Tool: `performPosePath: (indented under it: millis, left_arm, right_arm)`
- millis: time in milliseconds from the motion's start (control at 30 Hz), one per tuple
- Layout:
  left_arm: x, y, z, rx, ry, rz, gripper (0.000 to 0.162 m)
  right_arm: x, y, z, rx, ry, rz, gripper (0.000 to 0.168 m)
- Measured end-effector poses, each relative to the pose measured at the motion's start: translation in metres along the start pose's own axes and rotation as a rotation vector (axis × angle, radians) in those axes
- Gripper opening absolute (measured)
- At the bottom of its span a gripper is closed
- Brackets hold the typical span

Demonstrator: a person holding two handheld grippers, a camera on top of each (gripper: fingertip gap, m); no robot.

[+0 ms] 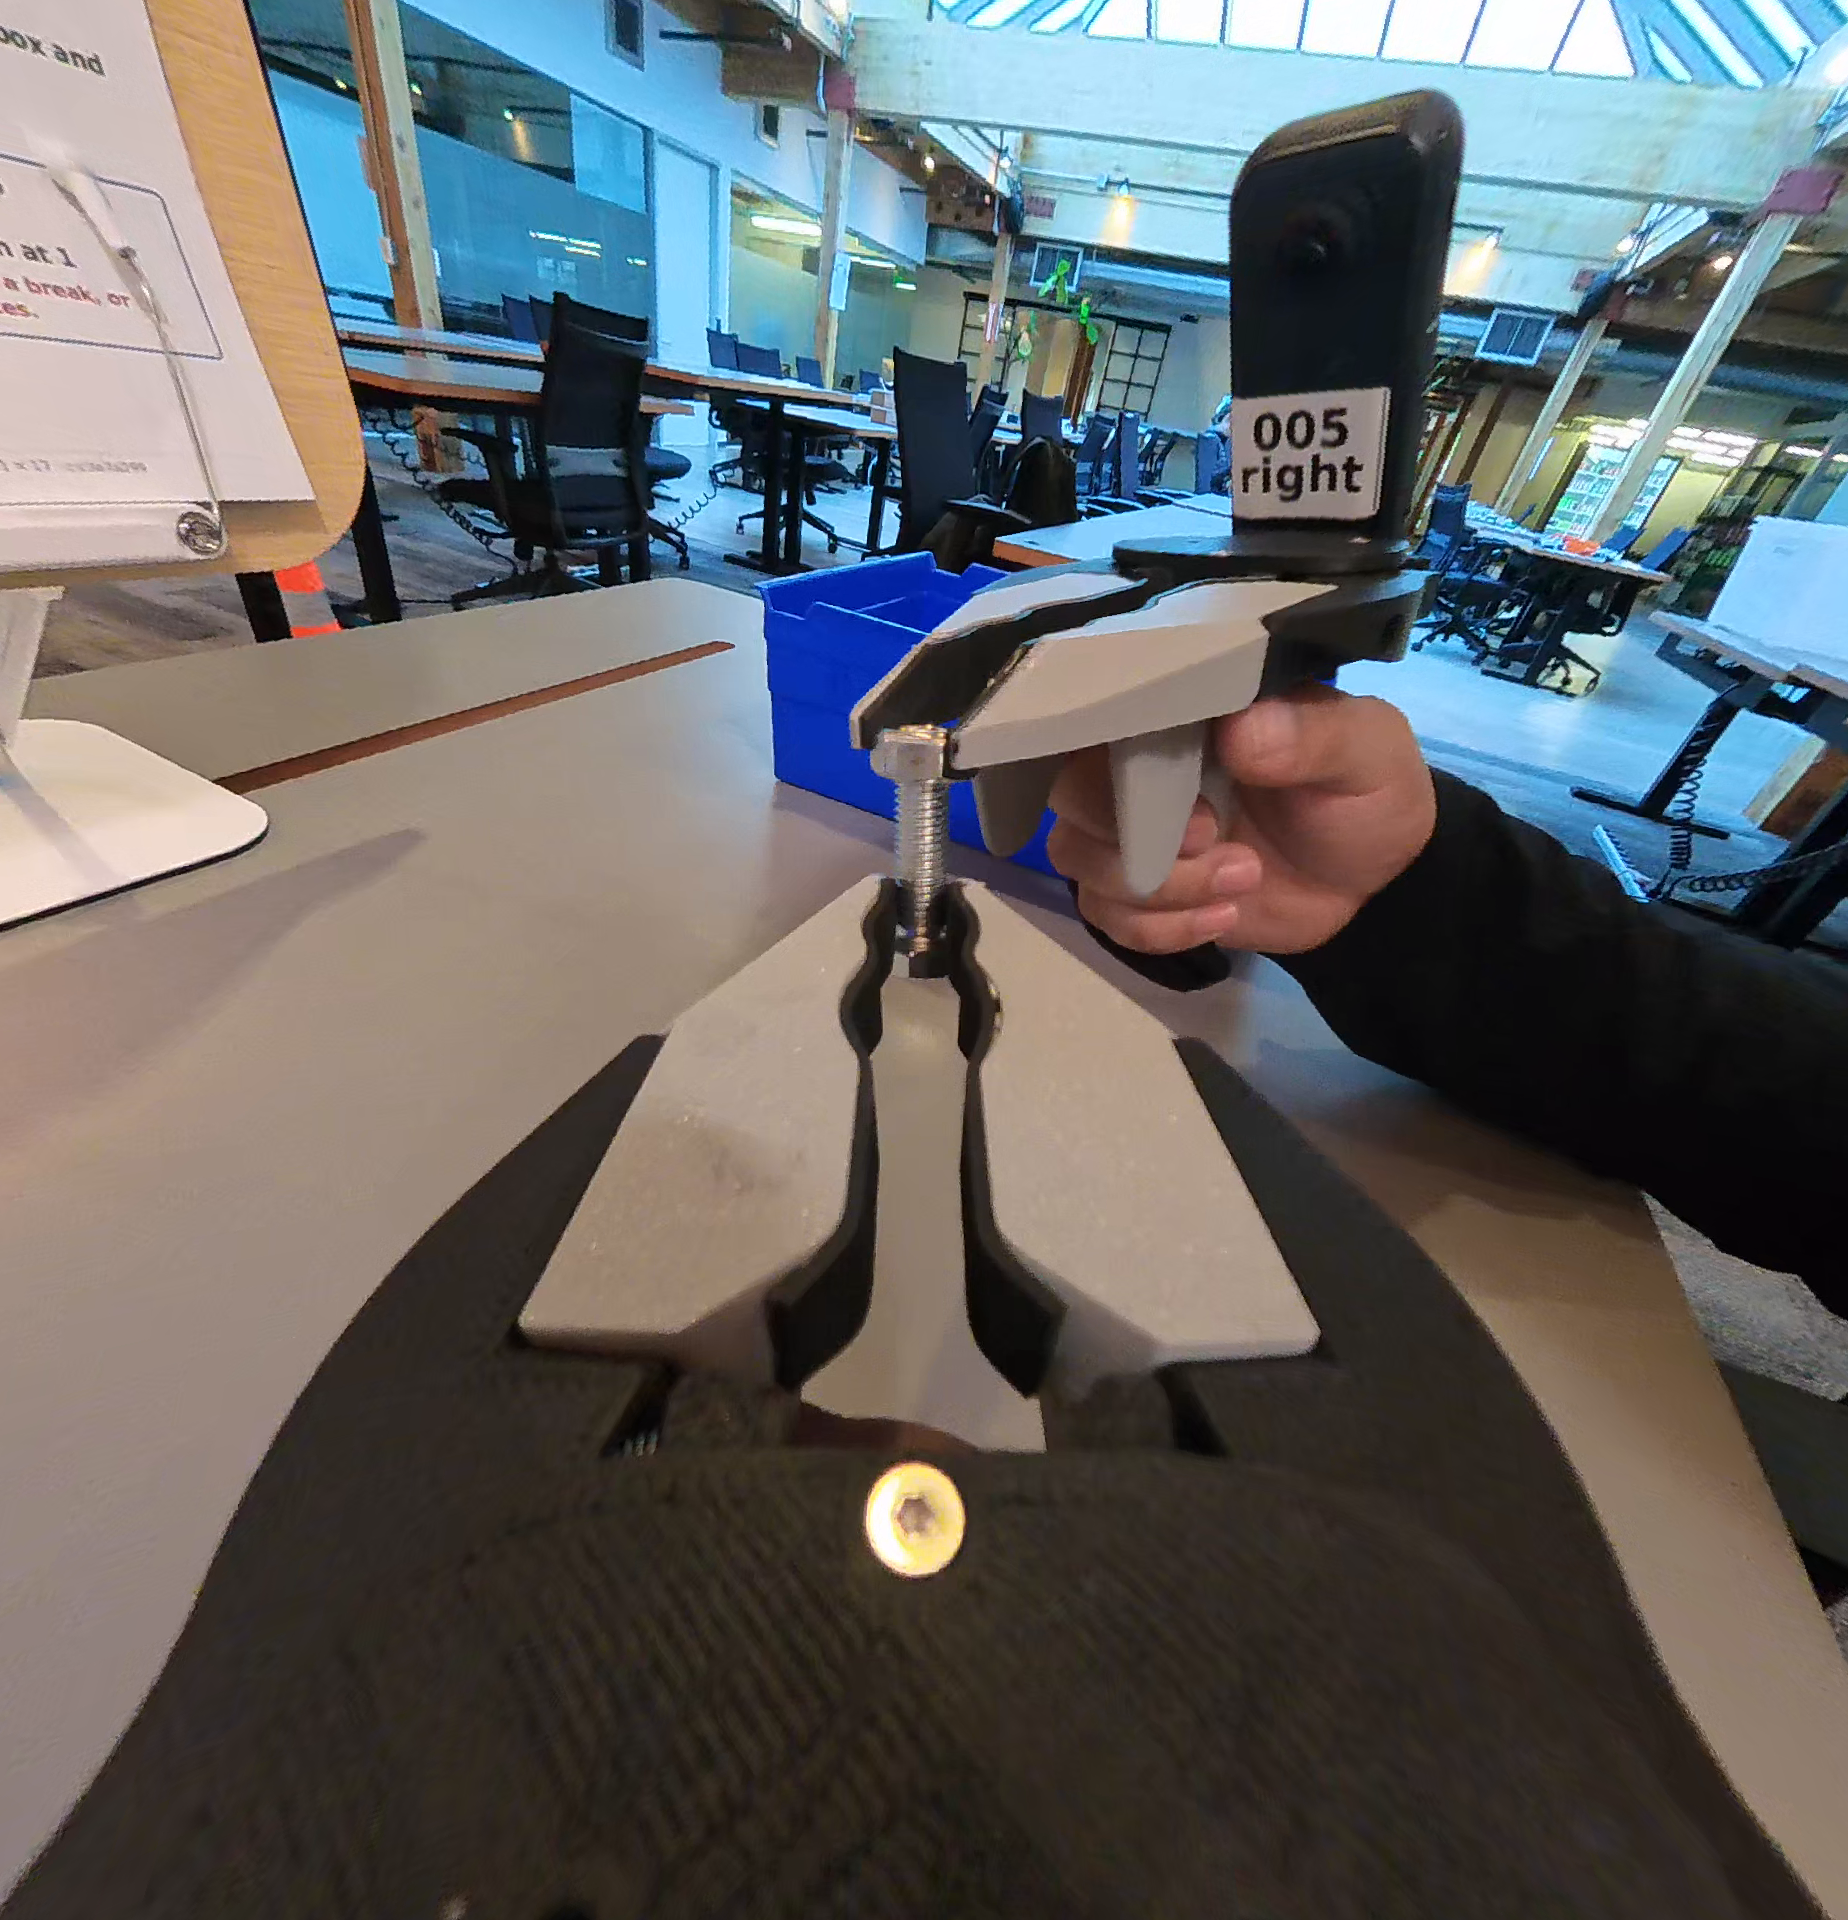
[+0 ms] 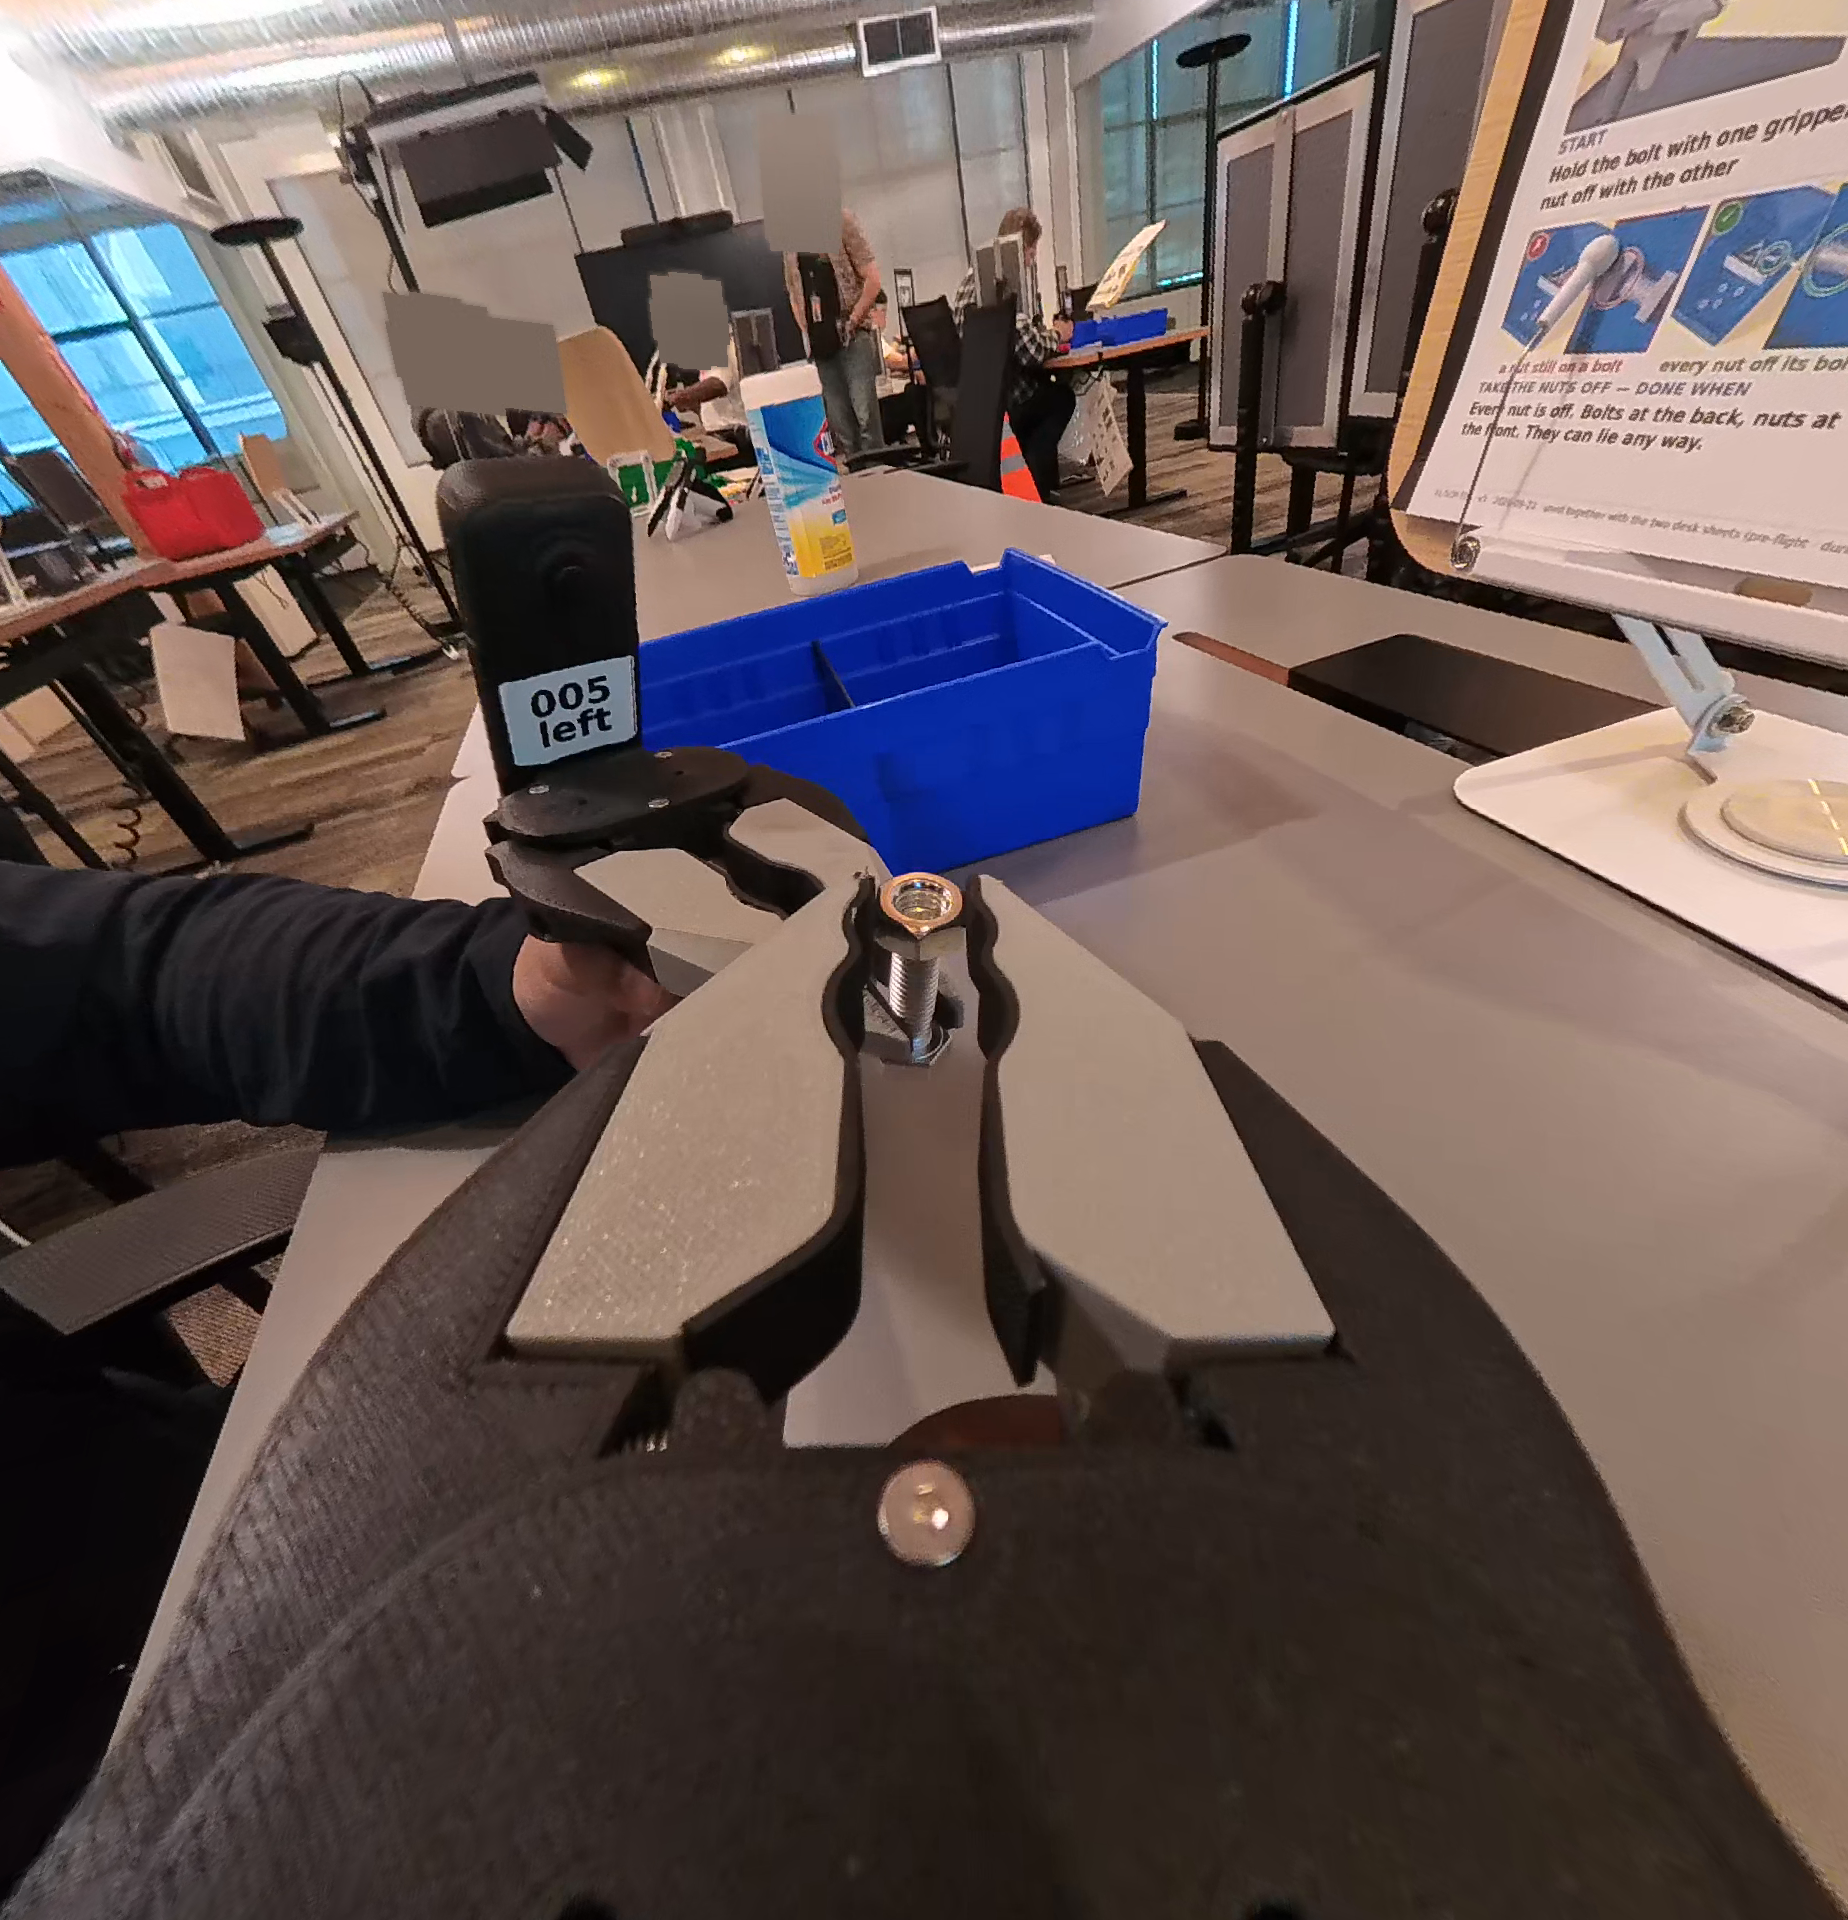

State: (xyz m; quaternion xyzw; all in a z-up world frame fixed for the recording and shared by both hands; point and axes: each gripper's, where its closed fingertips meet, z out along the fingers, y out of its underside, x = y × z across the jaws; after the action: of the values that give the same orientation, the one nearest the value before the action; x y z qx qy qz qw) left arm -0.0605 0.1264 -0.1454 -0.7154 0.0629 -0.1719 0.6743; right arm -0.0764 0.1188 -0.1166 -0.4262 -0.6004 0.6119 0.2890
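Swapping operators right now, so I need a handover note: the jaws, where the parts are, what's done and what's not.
Left gripper: jaws shut on the nut at the bolt's lower end.
Right gripper: jaws shut on the bolt at its hex head, from above.
The bolt stands upright between the two, lifted off the grey table.
A divided blue bin sits on the table just beyond. Its inside shows only in part.
Done: both ends gripped.
Not done: the nut is on the thread, and neither part is in the bin.
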Motion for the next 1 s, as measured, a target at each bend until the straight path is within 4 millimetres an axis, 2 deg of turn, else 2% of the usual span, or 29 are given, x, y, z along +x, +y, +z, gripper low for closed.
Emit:
performPosePath:
  millis: [267, 600, 900, 1000]
  left_arm:
    - [-0.006, 0.001, 0.0, -0.016, -0.068, 0.058, 0.007]
    - [-0.018, 0.006, 0.0, -0.039, -0.142, 0.043, 0.007]
    - [-0.019, 0.009, 0.001, -0.05, -0.163, 0.05, 0.007]
    - [-0.019, 0.008, 0.001, -0.043, -0.159, 0.046, 0.007]
  right_arm:
    - [0.004, 0.001, 0.003, -0.007, 0.053, 0.0, 0.014]
    - [0.015, 0.006, 0.009, -0.007, 0.214, 0.002, 0.014]
    - [0.016, 0.008, 0.008, 0.003, 0.28, 0.015, 0.014]
    - [0.012, 0.002, 0.007, 0.045, 0.235, 0.032, 0.024]
